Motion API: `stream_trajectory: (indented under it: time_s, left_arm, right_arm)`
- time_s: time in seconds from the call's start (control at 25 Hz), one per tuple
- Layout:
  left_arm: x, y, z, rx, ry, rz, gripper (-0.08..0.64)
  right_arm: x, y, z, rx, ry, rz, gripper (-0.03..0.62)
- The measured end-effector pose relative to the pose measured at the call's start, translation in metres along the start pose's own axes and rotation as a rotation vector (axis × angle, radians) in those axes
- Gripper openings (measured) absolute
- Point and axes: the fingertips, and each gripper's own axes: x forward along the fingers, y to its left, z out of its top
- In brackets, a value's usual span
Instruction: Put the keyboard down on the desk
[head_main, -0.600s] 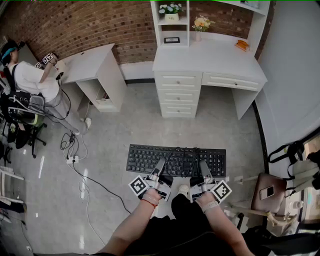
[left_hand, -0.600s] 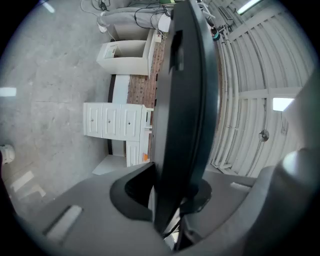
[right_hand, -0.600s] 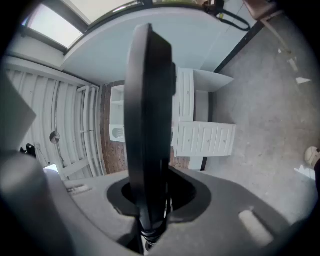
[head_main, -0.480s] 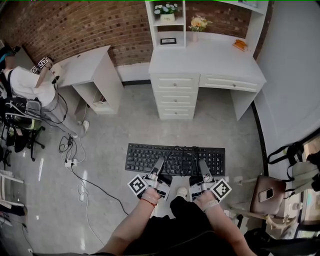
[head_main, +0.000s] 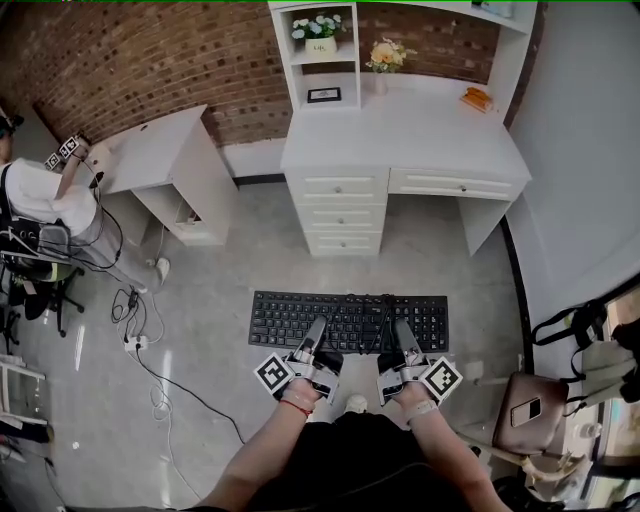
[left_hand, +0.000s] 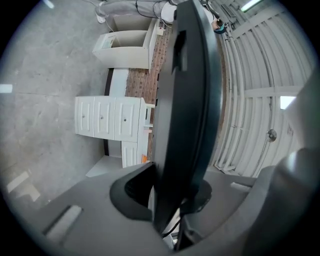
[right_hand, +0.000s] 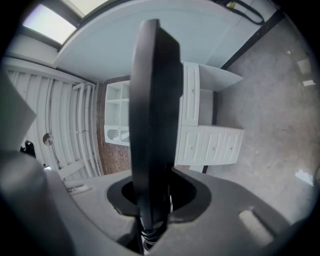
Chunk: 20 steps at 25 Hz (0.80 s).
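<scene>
My left gripper and right gripper clamp their fingers on the keyboard's near edge, spaced apart so it hangs level, short of the surface at the upper centre of the frame.

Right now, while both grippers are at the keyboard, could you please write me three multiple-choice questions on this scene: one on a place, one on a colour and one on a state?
1. Where is the keyboard?
A. In the air over the grey floor, short of the white desk
B. Flat on the top of the white desk
C. On the side table by the brick wall

2. What colour is the keyboard?
A. White
B. Red
C. Black

3. What is the state of the left gripper?
A. Open, with nothing in it
B. Shut on the keyboard
C. Shut on a drawer handle

Answers:
1 A: the head view shows it held in front of the desk, with floor under it.
2 C: its keys and frame are black.
3 B: the left gripper view shows the jaws clamped on the keyboard's edge.
</scene>
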Motion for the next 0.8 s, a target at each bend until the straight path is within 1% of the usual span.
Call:
stream_trajectory:
  time_s: [0.16, 0.32, 0.48, 0.6, 0.8]
  left_arm:
    - [0.012, 0.003, 0.005, 0.004, -0.008, 0.003, 0.074]
    - [0.021, 0.006, 0.013, 0.014, -0.013, 0.017, 0.074]
    - [0.045, -0.003, 0.017, 0.018, -0.004, -0.006, 0.074]
    - [0.062, 0.0, 0.019, 0.022, 0.004, -0.003, 0.074]
    - [0.092, 0.013, 0.028, -0.013, -0.005, 0.01, 0.074]
  right_arm:
    - [0.014, -0.004, 0.007, -0.006, 0.018, 0.0, 0.08]
    - [0.026, -0.006, 0.009, 0.018, 0.047, -0.006, 0.08]
    - [0.046, 0.003, 0.02, 0.042, 0.044, 0.02, 0.08]
    - [0.058, 0.002, 0.031, 0.054, 0.035, 0.022, 0.08]
    - [0.085, -0.011, 0.047, 0.037, 0.04, -0.008, 0.08]
